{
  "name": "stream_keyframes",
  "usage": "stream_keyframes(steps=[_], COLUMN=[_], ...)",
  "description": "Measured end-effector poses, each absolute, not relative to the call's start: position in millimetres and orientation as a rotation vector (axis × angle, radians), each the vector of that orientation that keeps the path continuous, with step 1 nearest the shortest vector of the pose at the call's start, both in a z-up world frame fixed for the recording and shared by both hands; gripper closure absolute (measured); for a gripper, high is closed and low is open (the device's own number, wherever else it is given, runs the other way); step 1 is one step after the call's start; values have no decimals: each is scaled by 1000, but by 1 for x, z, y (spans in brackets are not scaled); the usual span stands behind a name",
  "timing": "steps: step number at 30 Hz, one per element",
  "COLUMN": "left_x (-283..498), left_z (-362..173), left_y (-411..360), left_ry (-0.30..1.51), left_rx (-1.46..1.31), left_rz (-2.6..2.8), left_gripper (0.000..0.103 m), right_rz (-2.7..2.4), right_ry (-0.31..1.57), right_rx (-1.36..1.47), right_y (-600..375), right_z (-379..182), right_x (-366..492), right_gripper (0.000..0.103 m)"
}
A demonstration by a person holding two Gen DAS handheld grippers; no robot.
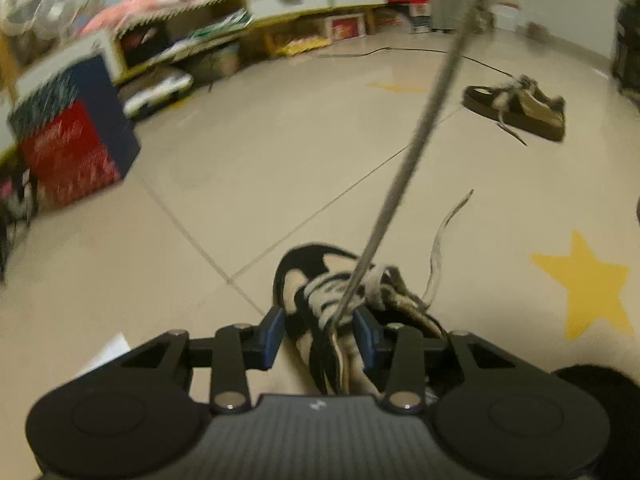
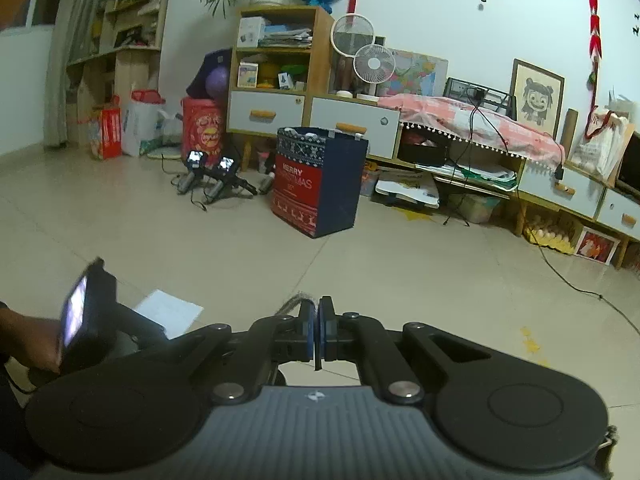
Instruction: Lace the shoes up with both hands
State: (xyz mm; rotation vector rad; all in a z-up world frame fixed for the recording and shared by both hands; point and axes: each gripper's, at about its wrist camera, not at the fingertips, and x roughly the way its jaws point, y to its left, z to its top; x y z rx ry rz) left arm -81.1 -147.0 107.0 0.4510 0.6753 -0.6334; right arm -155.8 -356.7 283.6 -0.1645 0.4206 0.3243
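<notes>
Lacing a black-and-cream shoe [image 1: 320,304] on the tiled floor [image 1: 224,184].
Left hand-held gripper [image 1: 320,336] spread apart, straddling the shoe; right hand-held gripper [image 2: 318,330] pressed together, pinching the grey lace [image 1: 416,140], drawn taut upward from the eyelets.

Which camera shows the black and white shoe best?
The left wrist view: the black and white shoe lies just past the open left gripper, laces visible. The right wrist view shows no shoe, only a lace end.

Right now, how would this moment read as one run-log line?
left gripper: open, fingers either side of shoe | right gripper: shut on lace end | lace: taut, rising from shoe | second shoe: apart on floor
</notes>
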Motion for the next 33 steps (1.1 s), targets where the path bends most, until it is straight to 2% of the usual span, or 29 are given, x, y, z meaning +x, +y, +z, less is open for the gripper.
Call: stream_keyframes(steps=[3, 4, 6, 7, 18, 22, 25, 31, 32, 33], left_x=[-80, -79, -76, -74, -45, -26, -7, 17, 19, 21], left_z=[110, 111, 115, 117, 174, 194, 192, 180, 179, 179], left_y=[-157, -160, -163, -165, -124, -87, -58, 6, 14, 20], left_ry=[631, 622, 610, 604, 478, 403, 401, 439, 439, 445], left_rx=[493, 499, 485, 477, 96, 46, 85, 45, 44, 28], left_rz=[-670, -686, -704, -713, -590, -443, -329, -135, -107, -96], left_gripper=[65, 78, 96, 99, 100, 100, 100, 99, 98, 92], right_rz=[346, 352, 367, 375, 540, 520, 464, 337, 322, 311], right_ry=[402, 393, 378, 370, 322, 294, 420, 716, 743, 766], right_rx=[-121, -112, -101, -98, -105, -37, 53, 456, 506, 547], right_y=[-356, -355, -353, -352, -319, -329, -342, -381, -384, -385], right_z=[287, 287, 289, 290, 291, 295, 268, 170, 157, 145], right_x=[-156, -156, -157, -157, -141, -139, -121, -87, -86, -87], right_gripper=[102, 102, 102, 102, 101, 101, 99, 96, 96, 96])
